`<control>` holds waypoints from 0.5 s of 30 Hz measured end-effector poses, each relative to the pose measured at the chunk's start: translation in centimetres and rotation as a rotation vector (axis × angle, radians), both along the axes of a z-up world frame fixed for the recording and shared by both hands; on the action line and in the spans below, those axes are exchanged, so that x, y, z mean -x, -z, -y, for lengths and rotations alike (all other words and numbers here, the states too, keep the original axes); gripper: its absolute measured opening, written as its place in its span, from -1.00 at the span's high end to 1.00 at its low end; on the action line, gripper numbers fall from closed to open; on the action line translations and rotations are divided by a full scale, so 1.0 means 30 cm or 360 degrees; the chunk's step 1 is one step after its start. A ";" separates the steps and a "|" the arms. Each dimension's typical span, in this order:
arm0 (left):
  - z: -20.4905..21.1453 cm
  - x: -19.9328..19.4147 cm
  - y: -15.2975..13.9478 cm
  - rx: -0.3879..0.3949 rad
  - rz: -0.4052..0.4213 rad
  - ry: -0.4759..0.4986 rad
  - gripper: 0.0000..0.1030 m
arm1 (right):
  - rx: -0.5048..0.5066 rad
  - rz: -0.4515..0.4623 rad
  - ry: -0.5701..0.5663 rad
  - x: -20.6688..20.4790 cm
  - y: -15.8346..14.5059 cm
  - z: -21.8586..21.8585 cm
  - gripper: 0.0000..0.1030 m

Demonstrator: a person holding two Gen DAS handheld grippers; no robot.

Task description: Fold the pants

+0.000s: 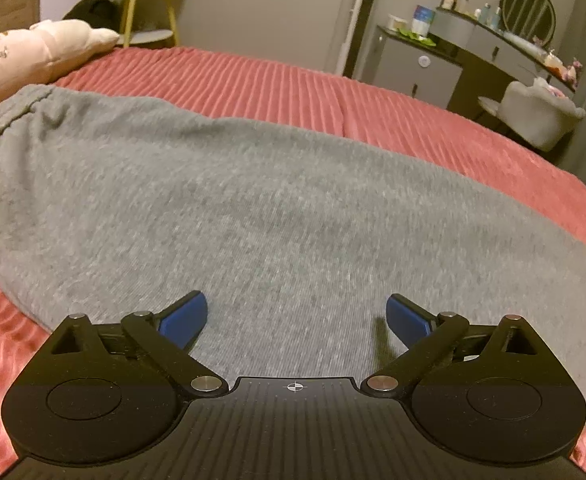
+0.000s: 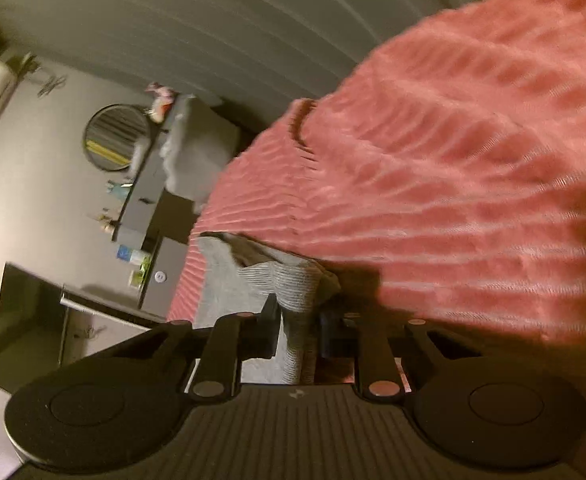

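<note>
Pants (image 2: 293, 284) cuff pinched in right tongs (image 2: 299, 320), left tongs (image 1: 297, 316) spread above

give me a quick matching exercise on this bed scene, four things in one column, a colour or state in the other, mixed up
Things:
1. pants
2. bedspread
3. left hand-held gripper
4. right hand-held gripper

Colour or state:
A. closed on a ribbed cuff
B. grey, spread flat
C. open above the fabric, holding nothing
D. pink and ribbed

Pairs: 1-B, 2-D, 3-C, 4-A
</note>
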State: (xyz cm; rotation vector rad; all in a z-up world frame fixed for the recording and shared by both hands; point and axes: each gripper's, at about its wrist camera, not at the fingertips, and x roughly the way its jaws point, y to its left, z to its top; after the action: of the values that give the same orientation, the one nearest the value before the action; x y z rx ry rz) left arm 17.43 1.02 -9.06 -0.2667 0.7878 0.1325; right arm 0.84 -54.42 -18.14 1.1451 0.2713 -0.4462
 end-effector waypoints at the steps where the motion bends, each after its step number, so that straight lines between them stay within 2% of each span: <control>1: -0.003 -0.001 0.001 0.0009 0.0006 -0.0006 -0.95 | 0.0000 -0.0014 -0.0002 -0.008 0.005 0.001 0.45; 2: -0.006 -0.002 0.003 0.0016 0.0009 -0.0011 -0.96 | -0.0021 -0.0022 -0.0001 -0.015 0.017 0.007 0.29; 3: -0.007 -0.001 0.003 0.0018 0.0009 -0.0014 -0.96 | -0.0044 -0.0015 -0.0003 -0.016 0.025 0.008 0.26; 5: -0.009 -0.001 0.001 0.0015 0.0007 -0.0011 -0.96 | -0.0038 -0.0029 0.0006 -0.025 0.018 0.011 0.28; 7: -0.010 0.001 -0.003 0.0011 0.0011 -0.0015 -0.96 | 0.0045 -0.0097 -0.0011 -0.039 -0.020 0.000 0.45; 8: -0.011 0.002 -0.005 0.0012 0.0013 -0.0022 -0.96 | 0.0117 -0.0161 -0.0019 -0.048 -0.048 -0.014 0.55; 11: -0.018 0.008 -0.011 0.0037 0.0030 -0.0049 -0.96 | 0.0390 -0.0340 -0.0080 -0.085 -0.144 -0.072 0.70; 15: -0.018 0.022 -0.028 0.0033 0.0063 -0.0051 -0.96 | 0.0812 -0.0463 -0.0167 -0.133 -0.289 -0.199 0.72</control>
State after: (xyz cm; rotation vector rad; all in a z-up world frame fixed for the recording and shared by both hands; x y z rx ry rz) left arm 16.78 1.57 -8.23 -0.3006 0.7460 0.1492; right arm 4.81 -48.44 -9.48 0.5632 0.4393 -0.5511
